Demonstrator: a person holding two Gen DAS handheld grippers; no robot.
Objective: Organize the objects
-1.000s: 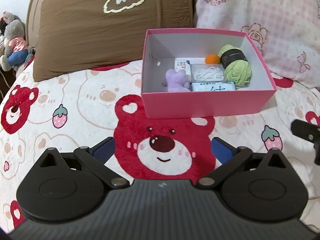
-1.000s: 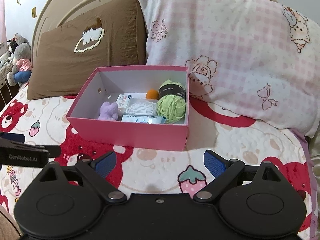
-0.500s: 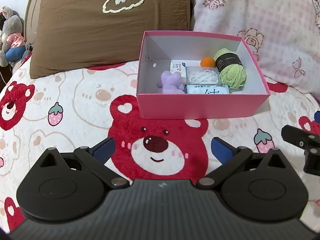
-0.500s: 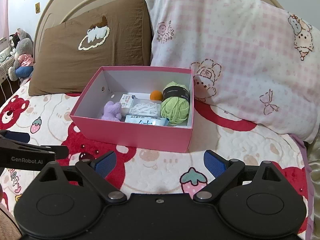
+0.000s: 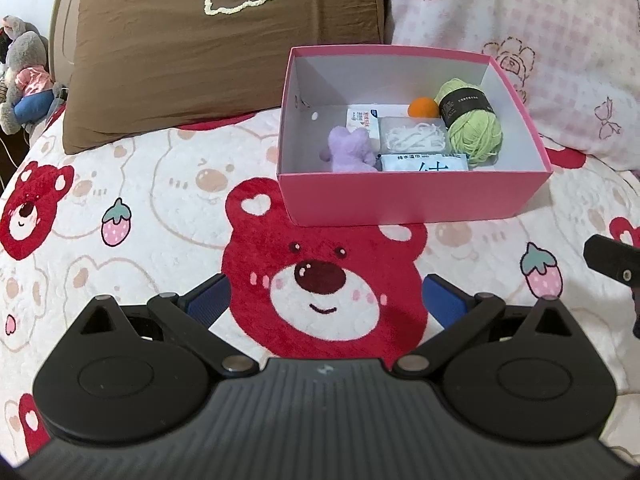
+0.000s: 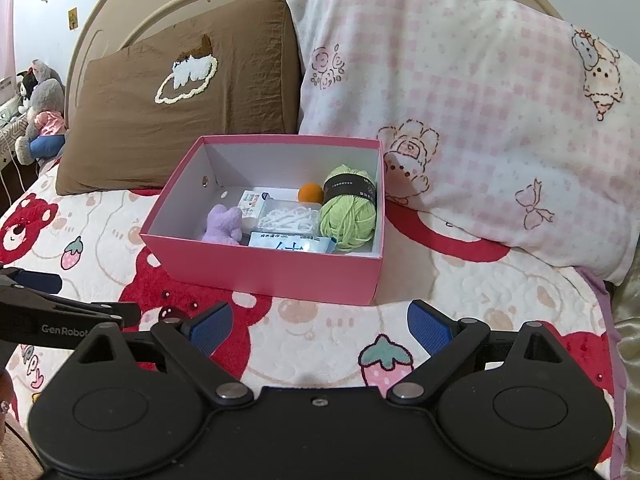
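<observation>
- Bedspread (image 5: pixel 132 184): soft quilted fleece with bear and strawberry print; brown pillow (image 5: pixel 224 52) and pink checked pillow (image 6: pixel 480 120) lean on the headboard behind.
- Pink box (image 6: pixel 264 272): open-top stiff cardboard, white inside, sits on the bedspread just before the pillows; probably light, best taken by a wall rim.
- Left gripper (image 5: pixel 324 300), right gripper (image 6: pixel 320 324): both spread wide, empty, near the box's front, apart from it.
- Green yarn ball (image 5: pixel 474 128): right end of the box; soft, squashy, pinch across the black band.
- Purple plush toy (image 6: pixel 223 226): left front, fuzzy, light, compliant.
- White packet (image 5: pixel 424 162): flat against the front wall, likely slippery film.
- Clear case of white cord (image 6: pixel 290 218): middle, rigid.
- Small carton (image 5: pixel 362 120): behind the plush.
- Orange ball (image 6: pixel 310 192): back, round, could roll.
</observation>
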